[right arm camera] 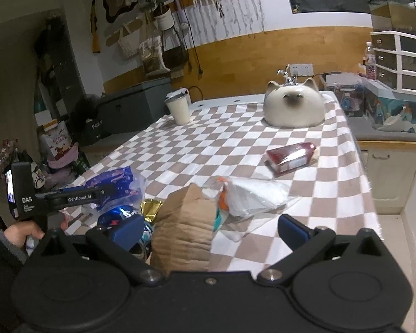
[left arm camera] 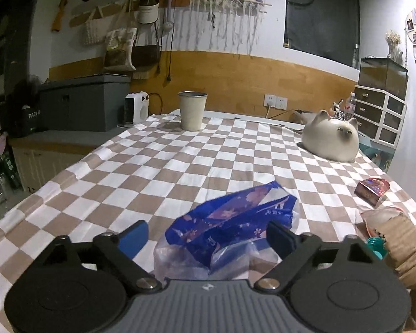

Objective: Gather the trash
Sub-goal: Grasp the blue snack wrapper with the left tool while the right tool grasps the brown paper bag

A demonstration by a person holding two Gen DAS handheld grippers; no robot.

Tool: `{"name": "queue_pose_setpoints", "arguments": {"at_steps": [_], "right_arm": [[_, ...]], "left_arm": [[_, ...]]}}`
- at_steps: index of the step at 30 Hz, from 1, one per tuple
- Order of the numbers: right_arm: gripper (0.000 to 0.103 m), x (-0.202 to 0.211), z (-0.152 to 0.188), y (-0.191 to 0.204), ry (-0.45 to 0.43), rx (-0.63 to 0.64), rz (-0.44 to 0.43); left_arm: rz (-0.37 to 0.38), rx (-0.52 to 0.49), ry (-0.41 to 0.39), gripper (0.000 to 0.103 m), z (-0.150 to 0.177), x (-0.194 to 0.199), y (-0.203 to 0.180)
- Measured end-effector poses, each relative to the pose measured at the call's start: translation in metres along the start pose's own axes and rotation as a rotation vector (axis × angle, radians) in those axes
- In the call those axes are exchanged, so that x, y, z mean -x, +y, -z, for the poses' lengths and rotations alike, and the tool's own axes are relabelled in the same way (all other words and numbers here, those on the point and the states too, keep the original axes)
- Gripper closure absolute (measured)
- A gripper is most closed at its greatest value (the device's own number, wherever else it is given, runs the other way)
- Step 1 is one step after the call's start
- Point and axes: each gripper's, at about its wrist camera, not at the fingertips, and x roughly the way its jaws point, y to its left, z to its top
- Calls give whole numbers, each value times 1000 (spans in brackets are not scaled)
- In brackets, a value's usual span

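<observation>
Two hand-held grippers at work over a bench [left arm camera: 158,166] draped in a brown-and-white checked cloth. Left hand-held gripper [left arm camera: 208,231] with fingers spread wide apart, straddling a crumpled blue floral plastic wrapper [left arm camera: 230,219] that lies between and just ahead of the blue pads [left arm camera: 134,234], not pinched. Clear plastic film [left arm camera: 180,260] bunched under the wrapper, close to the gripper body. Off to the right of that gripper, a red snack packet [left arm camera: 371,190] and, nearer, the edge of a brown paper bag [left arm camera: 407,247].

Right hand-held gripper [right arm camera: 210,229] likewise open, fingers well apart. Between them, hard against the left finger, the crumpled brown paper bag [right arm camera: 184,227]; just beyond it a clear plastic bag [right arm camera: 258,197] with an orange scrap inside. Further ahead and slightly right, the red snack packet [right arm camera: 291,156], lying flat. Left of the bag, a gold foil scrap [right arm camera: 152,206] and a shiny blue wrapper [right arm camera: 119,213], with the left gripper's arm [right arm camera: 77,195] reaching in over the blue floral wrapper [right arm camera: 113,181].

Far ahead of both: a cream tumbler [left arm camera: 192,111] upright, and a white cat figurine [right arm camera: 294,108], well apart from the trash.
</observation>
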Motion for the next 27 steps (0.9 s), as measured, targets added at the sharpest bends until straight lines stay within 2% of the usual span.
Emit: {"name": "queue_pose_setpoints", "arguments": {"at_steps": [3, 9, 11, 14, 19, 23, 27], "right_arm": [[0, -18, 1, 7, 13, -10, -5], [0, -51, 2, 29, 31, 1, 9], [0, -59, 5, 36, 48, 18, 12], [2, -67, 12, 43, 66, 43, 45], [29, -75, 21, 49, 90, 74, 65], [47, -71, 25, 47, 86, 46, 42], [51, -64, 27, 44, 65, 15, 28]], "left_arm": [[-14, -17, 21, 24, 1, -5, -1], [-3, 23, 40, 42, 3, -12, 8], [0, 21, 48, 52, 4, -13, 8], [-1, 19, 52, 57, 3, -14, 7], [2, 38, 74, 63, 4, -17, 10], [4, 60, 77, 74, 5, -17, 13], [-9, 56, 67, 79, 5, -11, 10]]}}
